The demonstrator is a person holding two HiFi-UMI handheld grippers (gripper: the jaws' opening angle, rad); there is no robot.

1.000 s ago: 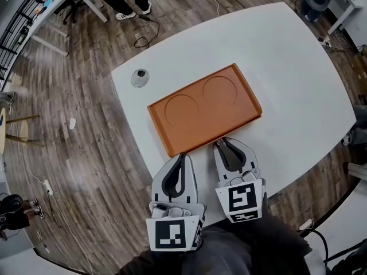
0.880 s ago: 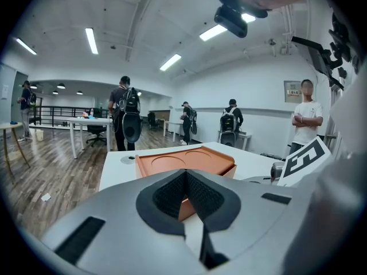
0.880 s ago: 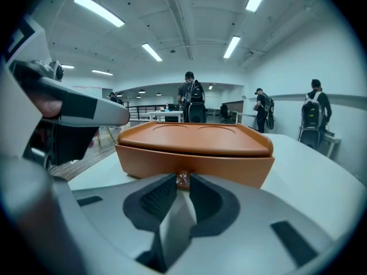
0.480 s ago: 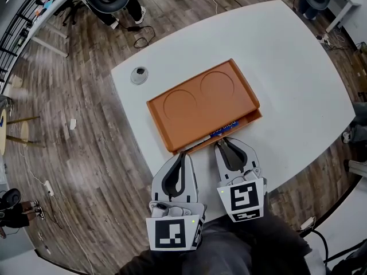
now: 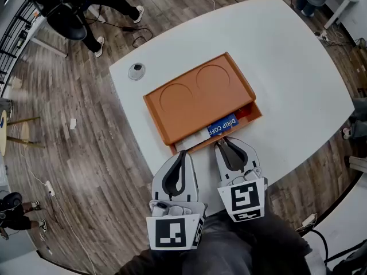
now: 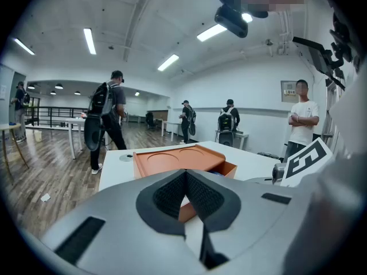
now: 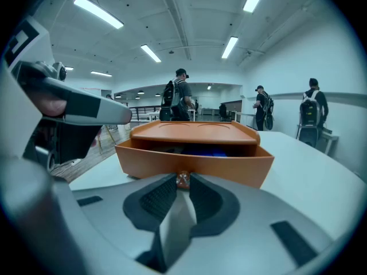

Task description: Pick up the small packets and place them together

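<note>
An orange box [image 5: 198,99] with two round hollows in its top lies on the white table [image 5: 298,67]. Its drawer [image 5: 252,119] stands partly pulled out toward me. Inside show a blue drip-coffee packet [image 5: 222,125], a white packet [image 5: 192,141] and a red one [image 5: 243,112]. My right gripper [image 5: 223,143] is shut on the drawer's small knob [image 7: 183,180], at the middle of the drawer front [image 7: 229,165]. My left gripper [image 5: 182,154] is shut on nothing, just before the drawer's left corner [image 6: 186,208].
A small round grey disc [image 5: 136,71] lies on the table beyond the box's far left corner. The table's near edge runs just under my grippers. A person [image 5: 69,4] walks on the wood floor at the far left; others [image 6: 301,119] stand around the room.
The drawer has come further out of the box, so the blue, white and red packets now show. Both grippers have kept still. The person at the far left has walked on leftward.
</note>
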